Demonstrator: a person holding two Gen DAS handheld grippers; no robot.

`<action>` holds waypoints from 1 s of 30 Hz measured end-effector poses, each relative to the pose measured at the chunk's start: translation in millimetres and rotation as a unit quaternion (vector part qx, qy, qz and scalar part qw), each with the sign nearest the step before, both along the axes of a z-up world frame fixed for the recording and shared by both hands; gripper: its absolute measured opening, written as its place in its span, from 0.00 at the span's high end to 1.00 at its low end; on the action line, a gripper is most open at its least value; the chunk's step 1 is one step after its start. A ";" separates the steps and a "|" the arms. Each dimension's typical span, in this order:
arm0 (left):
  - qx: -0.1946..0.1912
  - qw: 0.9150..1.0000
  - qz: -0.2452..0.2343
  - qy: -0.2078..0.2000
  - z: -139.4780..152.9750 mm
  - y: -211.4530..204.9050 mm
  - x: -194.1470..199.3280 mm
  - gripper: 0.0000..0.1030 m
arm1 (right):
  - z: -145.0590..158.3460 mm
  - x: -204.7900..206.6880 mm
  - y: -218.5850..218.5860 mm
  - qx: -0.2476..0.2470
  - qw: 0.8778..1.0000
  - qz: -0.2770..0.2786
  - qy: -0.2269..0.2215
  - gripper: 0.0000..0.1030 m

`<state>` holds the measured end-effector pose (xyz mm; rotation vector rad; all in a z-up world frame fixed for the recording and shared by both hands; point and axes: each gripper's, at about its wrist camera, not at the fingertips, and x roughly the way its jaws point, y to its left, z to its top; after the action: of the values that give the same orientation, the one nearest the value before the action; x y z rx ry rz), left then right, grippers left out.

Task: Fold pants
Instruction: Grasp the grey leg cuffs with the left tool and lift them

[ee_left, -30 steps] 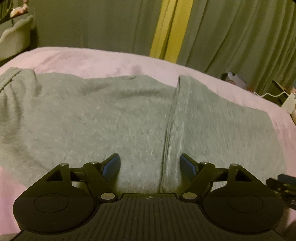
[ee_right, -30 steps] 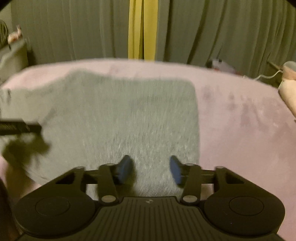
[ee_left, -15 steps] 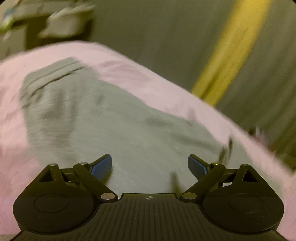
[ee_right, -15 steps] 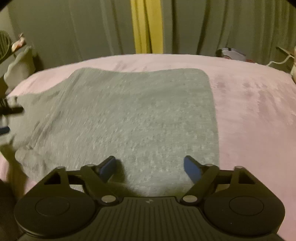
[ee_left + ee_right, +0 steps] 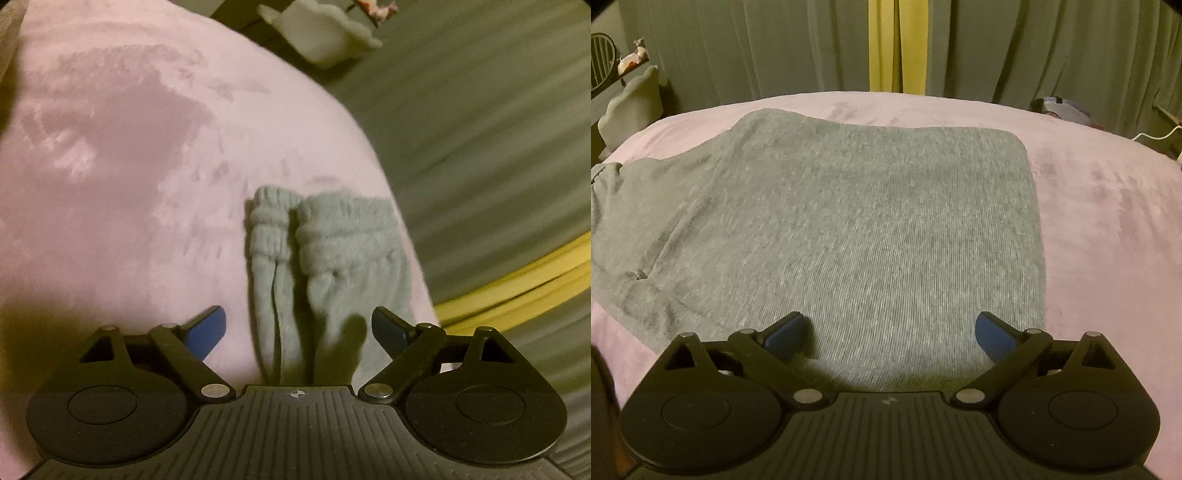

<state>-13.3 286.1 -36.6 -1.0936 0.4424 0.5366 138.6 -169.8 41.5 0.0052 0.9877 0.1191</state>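
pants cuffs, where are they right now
In the left wrist view the ribbed cuffs lie side by side on the pink blanket, right of centre near its far edge, ahead of the open left gripper.

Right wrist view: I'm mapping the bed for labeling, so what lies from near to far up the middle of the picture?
Right gripper, jaws opening, nothing between them → gray pants → pink blanket → yellow strip between green curtains.

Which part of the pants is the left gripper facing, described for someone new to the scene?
On the pink blanket lie the grey pants. At their end in the left wrist view sit two ribbed ankle cuffs side by side. Their gathered, ridged elastic sets them apart from the smooth fabric elsewhere.
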 end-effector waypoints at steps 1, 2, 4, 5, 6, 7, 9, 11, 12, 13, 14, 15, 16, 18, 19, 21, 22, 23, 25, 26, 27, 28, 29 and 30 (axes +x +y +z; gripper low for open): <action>0.002 1.000 -0.006 0.000 -1.5 2.2 3.0 0.08 | 0.3 -1.3 -0.1 -0.001 1.000 0.000 0.000 0.04; 0.004 1.000 -0.015 -0.002 -3.0 3.8 8.5 0.06 | 0.2 -1.4 -0.4 -0.001 1.000 0.000 0.000 0.04; 0.013 1.000 -0.022 -0.007 -5.0 7.7 16.0 0.03 | 0.1 -1.2 -0.8 0.000 1.000 0.000 0.000 0.04; 0.018 0.999 -0.026 -0.013 -5.5 9.5 19.3 0.02 | -0.1 -1.1 -0.5 -0.001 1.000 0.000 -0.001 0.04; 0.028 0.999 -0.030 -0.016 -5.3 9.6 23.0 0.02 | -0.4 -1.1 0.0 -0.001 1.000 -0.001 -0.001 0.04; 0.038 0.999 -0.035 -0.015 -5.2 8.4 26.6 0.02 | -0.8 -0.9 0.1 -0.002 1.000 -0.001 -0.001 0.04; 0.065 0.996 -0.055 -0.024 -8.3 12.3 37.3 0.02 | -1.3 -0.4 0.8 -0.004 1.000 -0.001 -0.002 0.04; 0.079 0.995 -0.064 -0.017 -13.5 15.4 48.4 0.03 | -2.0 0.5 0.9 -0.004 1.000 -0.001 -0.003 0.04; 0.089 0.994 -0.067 -0.017 -15.2 17.1 53.6 0.05 | -2.2 0.8 1.1 -0.004 1.000 -0.002 -0.003 0.04; 0.099 0.993 -0.069 -0.016 -16.0 16.9 55.5 0.07 | -2.5 0.7 1.1 -0.004 1.000 -0.002 -0.004 0.04; 0.107 0.992 -0.068 -0.014 -15.5 15.4 56.1 0.15 | -2.6 0.8 1.1 -0.004 1.000 -0.002 -0.004 0.04; 0.116 0.991 -0.064 -0.010 -15.9 15.5 56.5 0.36 | -2.7 0.9 1.2 -0.005 1.000 -0.002 -0.004 0.04; 0.115 0.991 -0.062 -0.010 -17.1 16.8 55.9 0.45 | -2.6 1.0 1.1 -0.004 1.000 -0.002 -0.004 0.04; 0.084 0.995 -0.056 -0.029 -21.3 22.4 50.1 0.56 | -2.8 0.9 1.0 -0.003 1.000 -0.003 -0.005 0.04; 0.078 0.994 -0.058 -0.039 -22.0 24.0 49.2 0.60 | -2.8 1.2 0.7 -0.003 1.000 -0.003 -0.005 0.04; 0.083 0.994 -0.061 -0.048 -20.6 23.0 49.7 0.60 | -3.2 1.7 0.4 -0.003 1.000 -0.003 -0.006 0.04; 0.086 0.993 -0.061 -0.045 -20.3 22.6 51.2 0.57 | -3.0 1.5 0.4 -0.003 1.000 -0.003 -0.006 0.04; 0.085 0.994 -0.059 -0.041 -21.4 23.2 53.1 0.48 | -3.1 1.8 0.7 -0.002 1.000 -0.004 -0.006 0.04; 0.073 0.995 -0.056 -0.040 -24.7 23.6 55.0 0.41 | -3.1 2.0 0.7 -0.002 1.000 -0.004 -0.007 0.04; 0.069 0.995 -0.057 -0.044 -25.4 24.5 54.9 0.37 | -3.2 1.8 0.3 -0.002 1.000 -0.004 -0.007 0.04; 0.065 0.995 -0.059 -0.048 -25.5 25.4 55.7 0.32 | -3.4 2.0 0.5 -0.002 1.000 -0.004 -0.008 0.04; 0.063 0.995 -0.062 -0.050 -25.0 25.3 56.2 0.30 | -3.4 2.2 0.3 -0.002 1.000 -0.004 -0.008 0.04; 0.063 0.995 -0.064 -0.049 -24.5 24.8 58.5 0.27 | -3.3 2.3 0.1 -0.001 1.000 -0.005 -0.007 0.04; 0.065 0.995 -0.065 -0.044 -23.5 23.5 61.2 0.27 | -3.1 2.0 -0.2 -0.001 1.000 -0.005 -0.007 0.04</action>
<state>47.9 309.6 -60.1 -0.9531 0.3927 0.3960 140.6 -170.0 38.4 0.0073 0.9729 0.1097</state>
